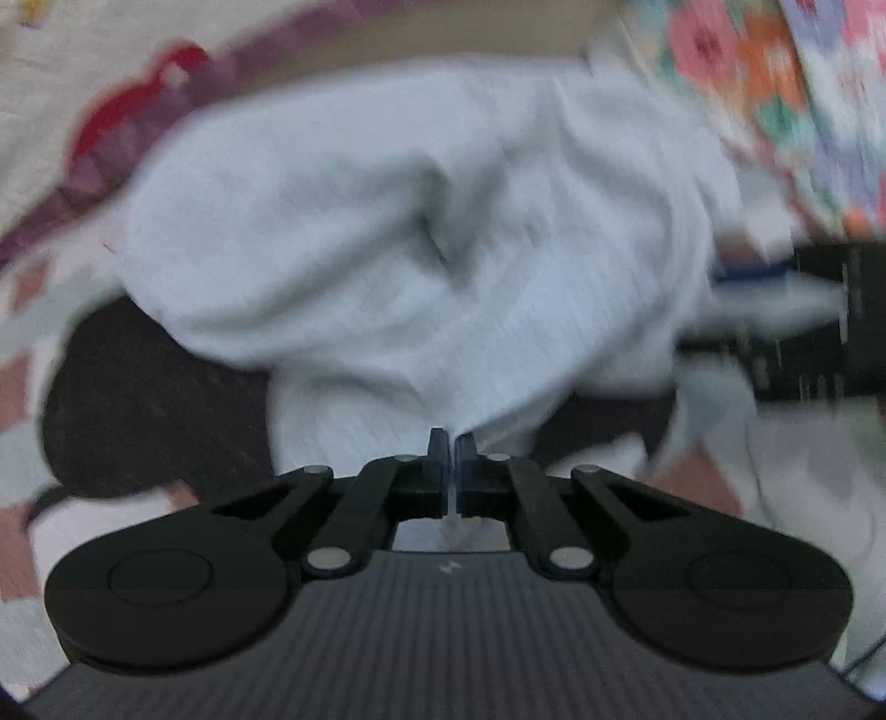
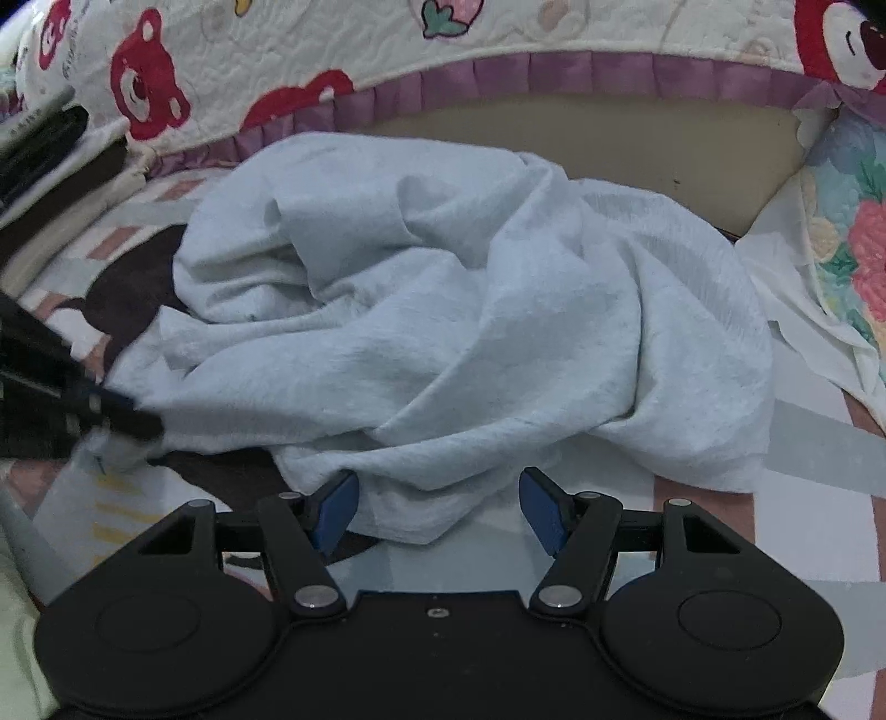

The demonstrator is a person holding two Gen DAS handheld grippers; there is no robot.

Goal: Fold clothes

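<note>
A pale blue garment [image 2: 454, 310] lies crumpled in a loose heap in the middle of a patterned mat [image 2: 819, 487] of pink, grey and white blocks. It fills most of both views. Its folds rise toward the back, and its near hem spreads flat on the mat.

Behind the garment runs a white quilt [image 2: 310, 50] printed with red bears and edged with a purple frill [image 2: 554, 72]. A plain tan surface [image 2: 637, 144] sits just below that frill. To the right is a floral quilt [image 2: 853, 243] in pink, orange and green. A dark brown shape [image 2: 138, 288] printed on the mat shows under the garment's left side.

The left gripper [image 1: 449, 443] has its fingers pressed together, pinching a fold of the garment's near edge. This view is blurred. From the right wrist view, the left gripper [image 2: 127, 418] appears at the left edge, gripping the cloth there.

The right gripper [image 2: 437, 493] is spread wide, its blue fingertips [image 2: 338, 507] on either side of the garment's near hem, just at the cloth.
</note>
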